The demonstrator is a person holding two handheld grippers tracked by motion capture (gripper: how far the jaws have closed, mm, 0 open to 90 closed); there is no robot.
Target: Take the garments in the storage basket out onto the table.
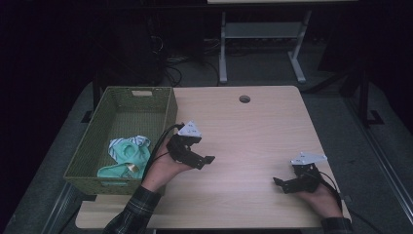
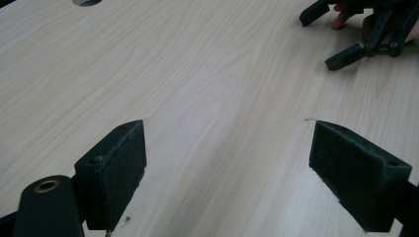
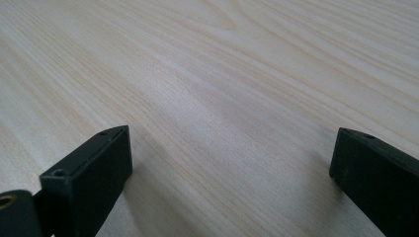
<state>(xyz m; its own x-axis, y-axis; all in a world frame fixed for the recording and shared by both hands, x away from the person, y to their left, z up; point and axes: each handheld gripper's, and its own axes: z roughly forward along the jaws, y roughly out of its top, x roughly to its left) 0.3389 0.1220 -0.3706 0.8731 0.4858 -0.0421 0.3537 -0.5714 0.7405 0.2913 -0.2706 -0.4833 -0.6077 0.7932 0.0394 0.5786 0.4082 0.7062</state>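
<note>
Both hand-held grippers, left [image 1: 207, 159] and right [image 1: 278, 181], rest spread, holding nothing, lower frame; teal crumpled cloth [image 1: 127, 156] could snag the green woven basket [image 1: 92, 130].

Both grippers, left gripper [image 1: 207, 160] and right gripper [image 1: 277, 182], are black two-jaw linkage units with rectangular matte pads [image 2: 116, 168], a brass-ringed pivot hole, small screw holes in the jaw bodies, grey three-cornered top plates, trailing black cables; person wears dark plaid sleeves [image 1: 134, 212].
</note>
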